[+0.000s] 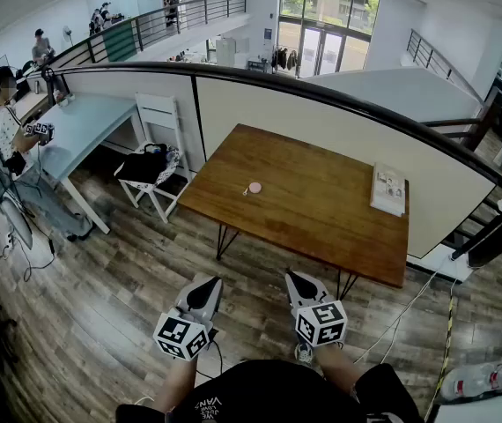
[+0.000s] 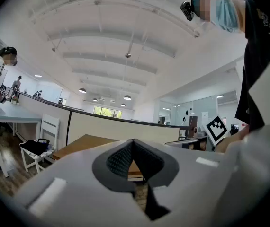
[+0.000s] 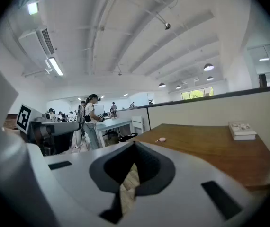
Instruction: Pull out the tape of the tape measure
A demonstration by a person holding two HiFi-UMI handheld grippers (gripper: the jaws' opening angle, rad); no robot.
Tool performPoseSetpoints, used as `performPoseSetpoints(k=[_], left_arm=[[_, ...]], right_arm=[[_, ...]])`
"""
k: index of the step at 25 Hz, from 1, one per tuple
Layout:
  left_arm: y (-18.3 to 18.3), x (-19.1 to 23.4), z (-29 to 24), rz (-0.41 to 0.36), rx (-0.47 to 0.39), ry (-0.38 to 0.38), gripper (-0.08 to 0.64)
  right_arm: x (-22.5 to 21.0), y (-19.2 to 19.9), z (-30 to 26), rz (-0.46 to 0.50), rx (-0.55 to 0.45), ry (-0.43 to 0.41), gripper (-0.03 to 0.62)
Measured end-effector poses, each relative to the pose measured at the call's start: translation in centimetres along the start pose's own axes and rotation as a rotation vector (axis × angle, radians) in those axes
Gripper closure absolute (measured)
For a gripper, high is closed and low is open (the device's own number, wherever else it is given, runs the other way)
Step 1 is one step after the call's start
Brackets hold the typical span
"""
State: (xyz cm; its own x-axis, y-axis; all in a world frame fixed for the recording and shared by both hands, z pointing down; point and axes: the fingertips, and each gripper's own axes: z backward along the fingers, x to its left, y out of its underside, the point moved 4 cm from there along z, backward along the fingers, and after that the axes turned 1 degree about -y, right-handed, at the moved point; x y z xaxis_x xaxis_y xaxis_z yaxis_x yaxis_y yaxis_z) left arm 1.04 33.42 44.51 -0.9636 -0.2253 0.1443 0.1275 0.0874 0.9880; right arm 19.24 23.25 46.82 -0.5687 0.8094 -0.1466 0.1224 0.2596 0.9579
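**A:** How do the claws stand?

**B:** The left claw (image 1: 205, 287) has its jaws pressed together with nothing between them. The right claw (image 1: 298, 282) is the same, closed and empty. Both are held low in front of the person, side by side over the wooden floor (image 1: 101, 307).

**A:** And the tape measure?

**B:** The tape measure (image 1: 254, 187) is small, round and pink. It lies on the brown bench (image 1: 321, 227), well ahead of both claws, and neither touches it. It sits roughly between their two lines.

**A:** Anything else on that bench?

**B:** A pale book-like thing (image 1: 388, 189) lies ahead and to the right of the right claw, near the bench's right end and well apart from the tape measure.

**A:** And around it?

**B:** Ahead and left of the left claw, a white chair (image 1: 158, 113) carries a black bag (image 1: 145, 164). Farther left, a person (image 1: 4, 122) stands at a long pale bench (image 1: 84, 122).
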Motion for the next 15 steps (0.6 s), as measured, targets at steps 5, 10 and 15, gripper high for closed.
performPoseSetpoints(k=[5,10,15], left_arm=[[-0.5,0.2,0.8,-0.002,-0.032,0.016,0.547],[0.2,0.9,1.3,0.014,-0.022,0.055,0.5],[0.9,1.8,0.9,0.047,-0.006,0.07,0.439]], right_arm=[[1.2,-0.7,0.1,-0.034,-0.048,-0.044,0.581],[2.2,-0.8,-0.5,-0.047,-0.067,-0.078,0.557],[2.0,-0.9,-1.5,-0.038,-0.051,-0.062,0.43]])
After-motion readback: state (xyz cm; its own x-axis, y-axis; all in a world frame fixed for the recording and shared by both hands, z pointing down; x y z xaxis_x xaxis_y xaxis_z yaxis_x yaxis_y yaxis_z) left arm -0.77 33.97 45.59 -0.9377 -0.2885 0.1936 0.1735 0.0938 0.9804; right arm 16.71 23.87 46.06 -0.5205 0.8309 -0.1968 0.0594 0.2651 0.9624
